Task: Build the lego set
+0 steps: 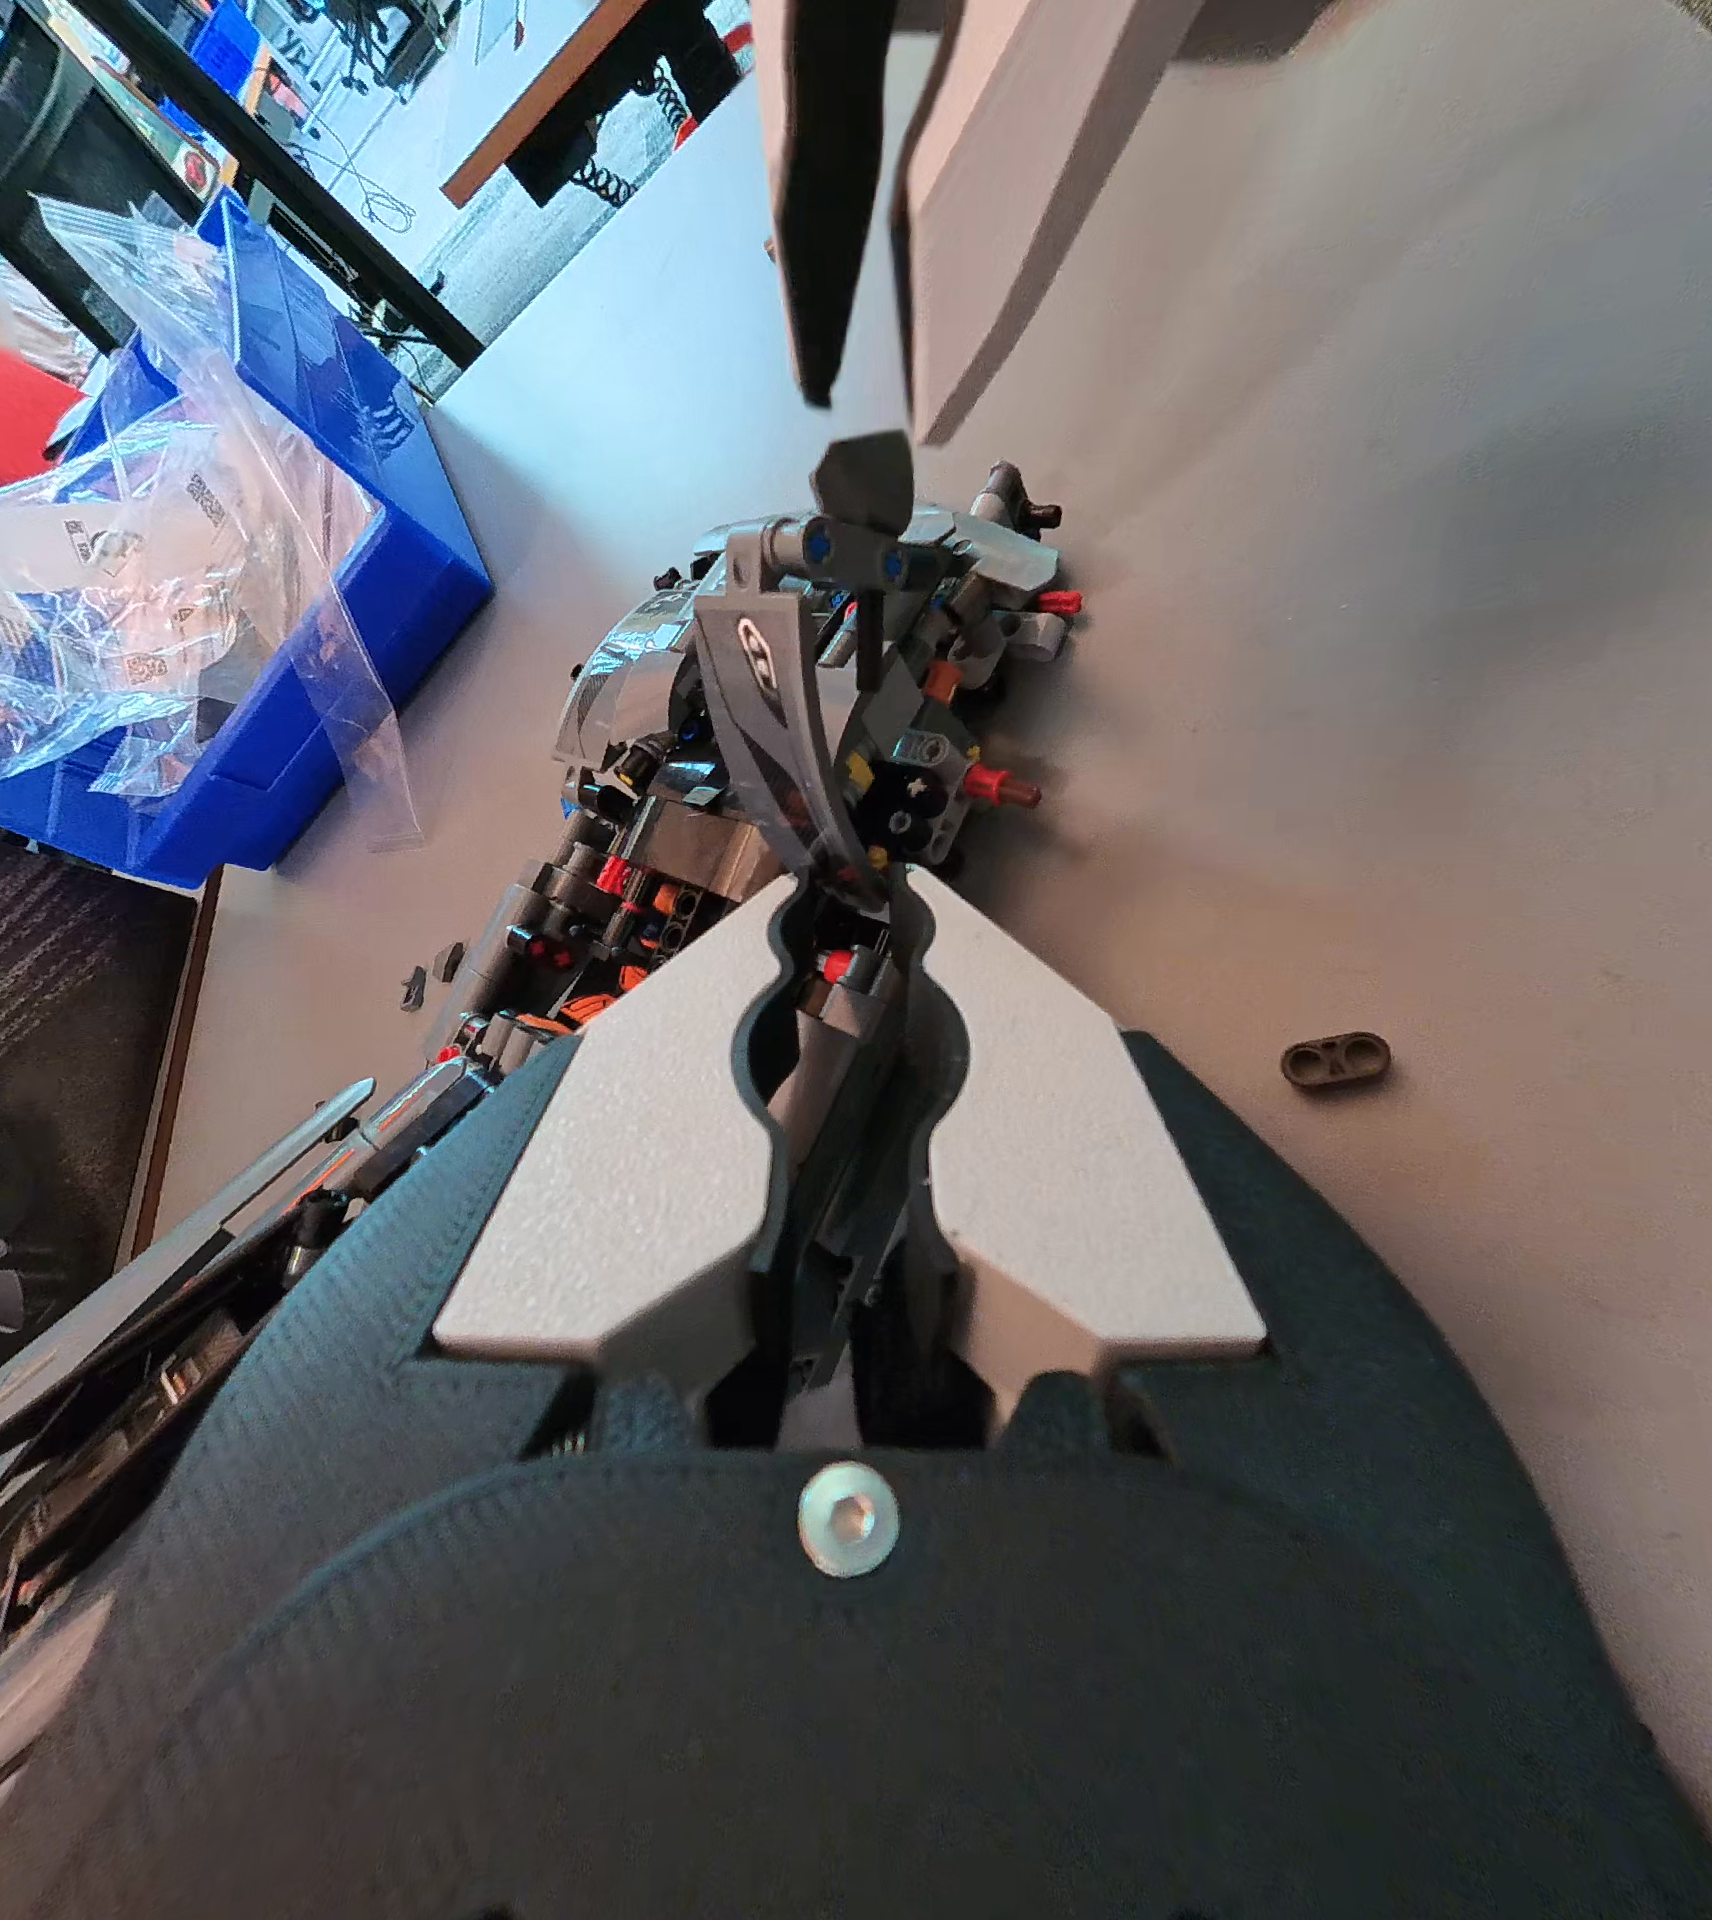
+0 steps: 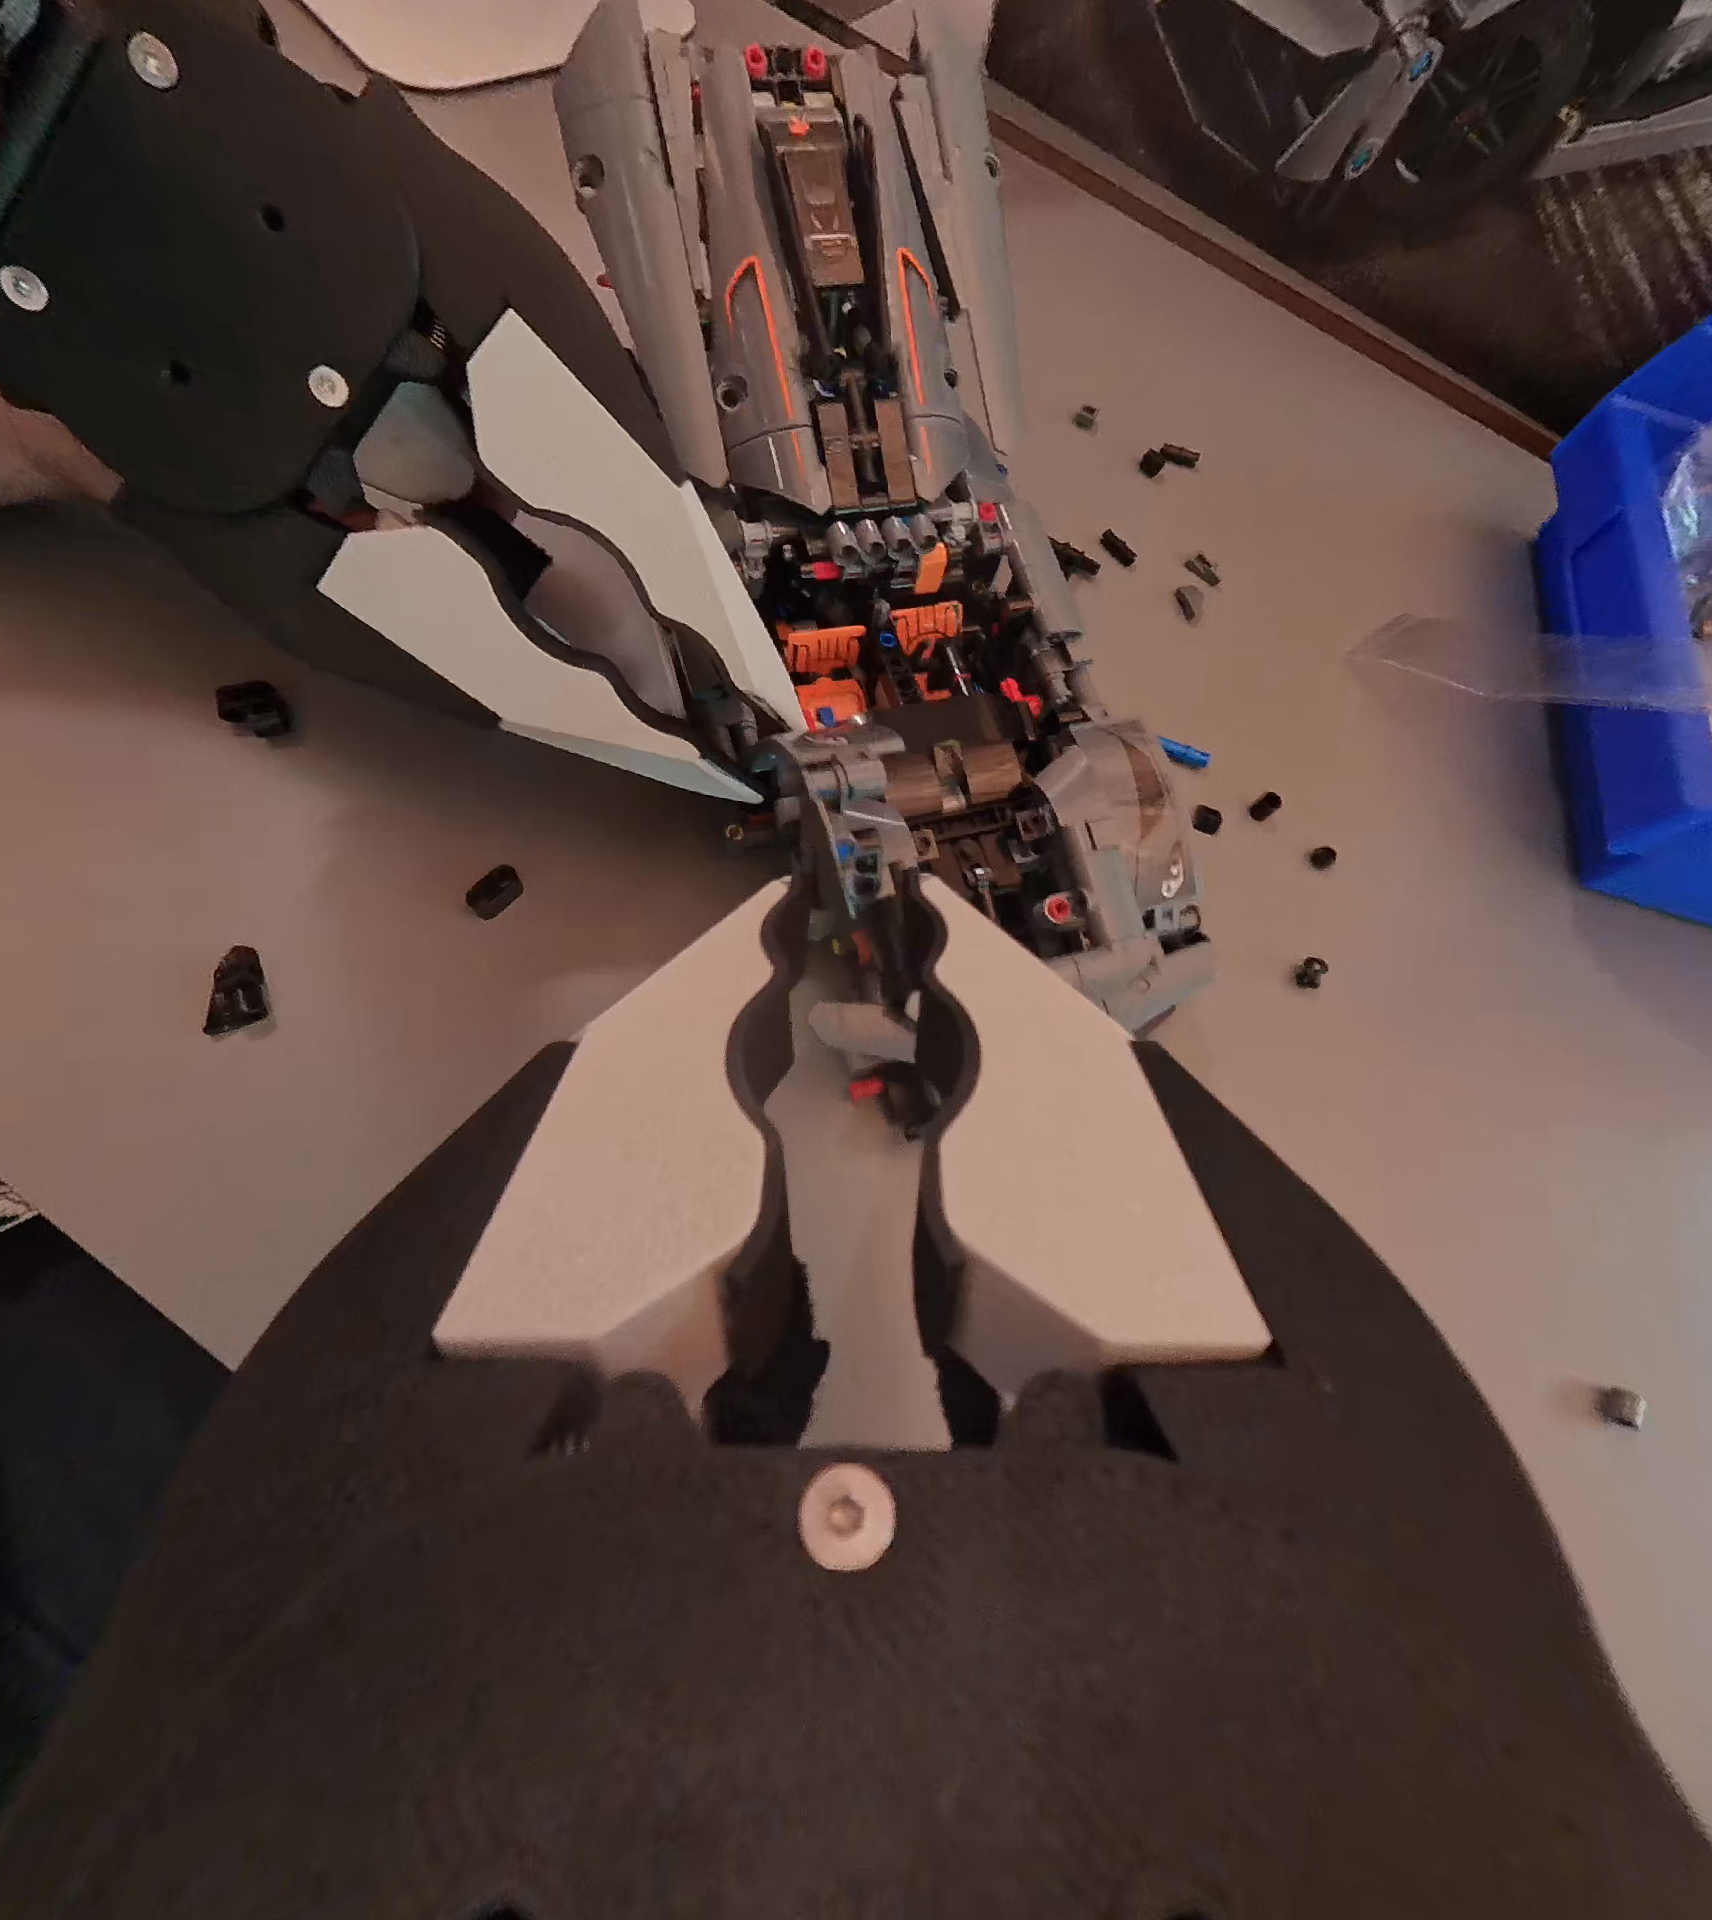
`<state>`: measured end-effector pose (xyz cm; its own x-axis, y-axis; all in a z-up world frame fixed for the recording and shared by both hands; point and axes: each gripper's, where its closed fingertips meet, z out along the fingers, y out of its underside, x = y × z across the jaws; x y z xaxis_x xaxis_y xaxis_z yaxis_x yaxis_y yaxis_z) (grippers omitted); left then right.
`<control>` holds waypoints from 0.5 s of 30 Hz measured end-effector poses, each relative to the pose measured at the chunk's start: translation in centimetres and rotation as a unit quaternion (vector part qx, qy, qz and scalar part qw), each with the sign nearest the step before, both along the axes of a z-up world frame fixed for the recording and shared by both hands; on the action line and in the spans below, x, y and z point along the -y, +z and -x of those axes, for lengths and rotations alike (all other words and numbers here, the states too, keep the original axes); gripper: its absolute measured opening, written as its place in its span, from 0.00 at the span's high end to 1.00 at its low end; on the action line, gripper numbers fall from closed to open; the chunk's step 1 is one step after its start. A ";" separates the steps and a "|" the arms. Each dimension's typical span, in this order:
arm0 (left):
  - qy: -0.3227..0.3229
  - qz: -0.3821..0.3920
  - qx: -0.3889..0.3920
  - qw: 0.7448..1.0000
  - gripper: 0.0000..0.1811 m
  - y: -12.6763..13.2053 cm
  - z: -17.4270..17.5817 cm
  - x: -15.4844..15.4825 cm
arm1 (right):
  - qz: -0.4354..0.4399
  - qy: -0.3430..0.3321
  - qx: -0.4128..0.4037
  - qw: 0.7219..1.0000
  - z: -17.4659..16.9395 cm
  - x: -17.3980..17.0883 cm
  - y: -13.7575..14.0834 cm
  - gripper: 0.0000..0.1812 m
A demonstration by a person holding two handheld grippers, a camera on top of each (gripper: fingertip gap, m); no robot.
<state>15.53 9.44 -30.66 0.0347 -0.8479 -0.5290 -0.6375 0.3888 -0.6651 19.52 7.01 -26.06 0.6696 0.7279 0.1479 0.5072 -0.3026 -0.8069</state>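
While both claws are closing in on the same corner of the half-built grey, black and orange lego car model (image 2: 893,582), the relation that matters is between their tips. Seen from the right wrist, the right claw (image 2: 857,904) is sitting narrow, its pale fingers pinching a small grey and black sub-assembly with blue pins (image 2: 857,862) at the model's near end. The left claw (image 2: 764,774) is reaching in from the upper left of that frame, its tips almost shut and touching the model just above that sub-assembly, so the two claws are nearly meeting, the right one slightly nearer the part being fitted.

From the left wrist, the left claw (image 1: 847,888) is looking along the model's long axis, which is running from the lower left of the frame up toward the centre; its fingers are gripping the lower end of a curved dark grey panel with a printed sticker (image 1: 769,686). The right claw's pale fingers (image 1: 997,260) are coming down from the top edge over the far end. My judgement is that the coming move is a press-fit, with the left claw steadying while the right seats its piece.

Outward, the pale grey table (image 2: 1351,1195) is carrying scattered small black connector pieces (image 2: 1205,821), a dark two-hole link (image 1: 1335,1062), and a blue plastic bin (image 1: 312,623) holding clear crumpled bags (image 1: 135,582). Dark carpet (image 2: 1610,218) is showing beyond the table's edge.
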 end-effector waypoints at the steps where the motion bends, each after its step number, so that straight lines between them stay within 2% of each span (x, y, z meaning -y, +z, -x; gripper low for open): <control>1: 0.000 0.001 0.001 1.000 0.93 0.0 0.0 0.0 | 0.001 -0.007 0.002 1.000 -0.5 0.1 -0.1 0.88; 5: -0.001 0.004 0.003 1.000 0.94 0.0 -0.1 0.0 | 0.020 -0.018 0.049 0.998 -1.5 0.8 -2.7 0.80; 7: 0.000 0.004 0.004 1.000 0.94 0.0 -0.1 -0.1 | 0.000 -0.018 0.103 0.995 -1.8 0.6 -3.9 0.76; 12: 0.002 0.000 0.003 1.000 0.94 0.0 0.0 0.0 | -0.107 -0.004 0.275 0.956 -2.6 -0.7 -5.6 0.78; 15: 0.002 -0.002 0.002 1.000 0.94 0.0 0.0 -0.1 | -0.165 0.010 0.326 0.931 -2.6 -1.2 -5.3 0.85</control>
<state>15.55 9.56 -30.69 0.0407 -0.8460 -0.5316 -0.6369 0.3880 -0.6662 22.13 8.23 -31.34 0.3462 0.5820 0.7358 0.9245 -0.0782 -0.3731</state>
